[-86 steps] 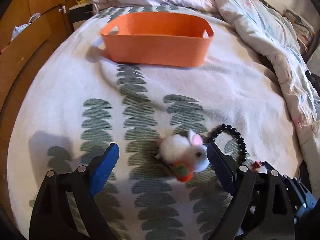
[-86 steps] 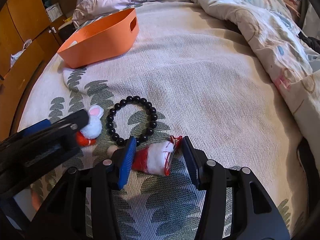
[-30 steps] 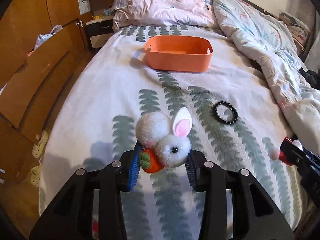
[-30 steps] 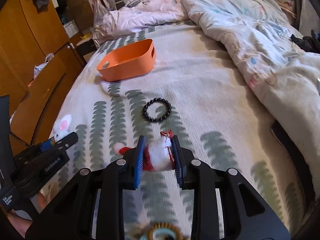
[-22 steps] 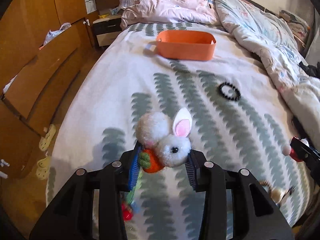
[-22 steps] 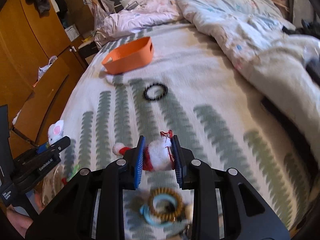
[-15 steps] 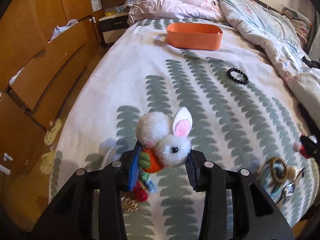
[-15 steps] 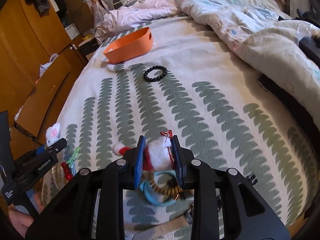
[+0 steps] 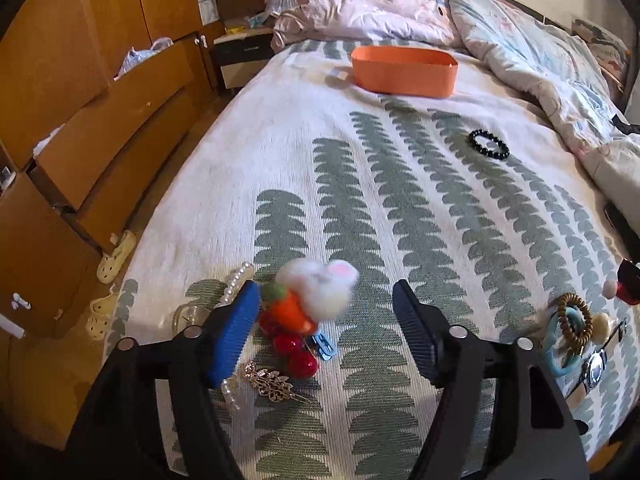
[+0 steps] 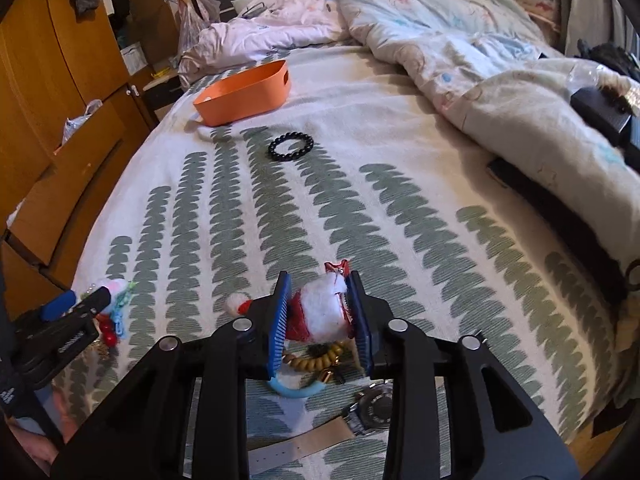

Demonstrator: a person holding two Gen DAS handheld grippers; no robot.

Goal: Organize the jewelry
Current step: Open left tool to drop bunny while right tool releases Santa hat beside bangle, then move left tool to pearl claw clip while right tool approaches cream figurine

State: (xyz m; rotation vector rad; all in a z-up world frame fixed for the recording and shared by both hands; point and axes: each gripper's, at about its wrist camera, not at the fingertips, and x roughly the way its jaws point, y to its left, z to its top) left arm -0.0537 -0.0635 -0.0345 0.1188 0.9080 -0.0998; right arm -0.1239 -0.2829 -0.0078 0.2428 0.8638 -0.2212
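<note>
Left gripper (image 9: pixel 326 318) has just been opening: jaws wide, pads clear of the bunny hair clip (image 9: pixel 316 294), which sits blurred between them, hard against the left pad, over the left-hand pile at the near edge of the bed cover (image 9: pixel 360 168). That pile: one pearl strand (image 9: pixel 236 284), one gold brooch-like clip (image 9: pixel 270 378), one red cherry piece (image 9: pixel 294 350), one small blue clip (image 9: pixel 323 347). Right gripper (image 10: pixel 320 316) has just been opening slightly, but its jaws are narrow and the Santa hair clip (image 10: pixel 320 312) looks pinched between the pads, long axis running across the jaws with the pompom end sticking out left. It hangs directly above the right-hand pile: one wooden bead bracelet (image 10: pixel 316 358), one light-blue ring (image 10: pixel 296 390), one wristwatch (image 10: pixel 370 402). Key relation, I'd say: drop spot lies straight under the right gripper, so release is next. Further up the bed: one black bead bracelet (image 10: pixel 291 145), nearer the right hand, and one orange bin (image 10: pixel 246 94) beyond it.
</note>
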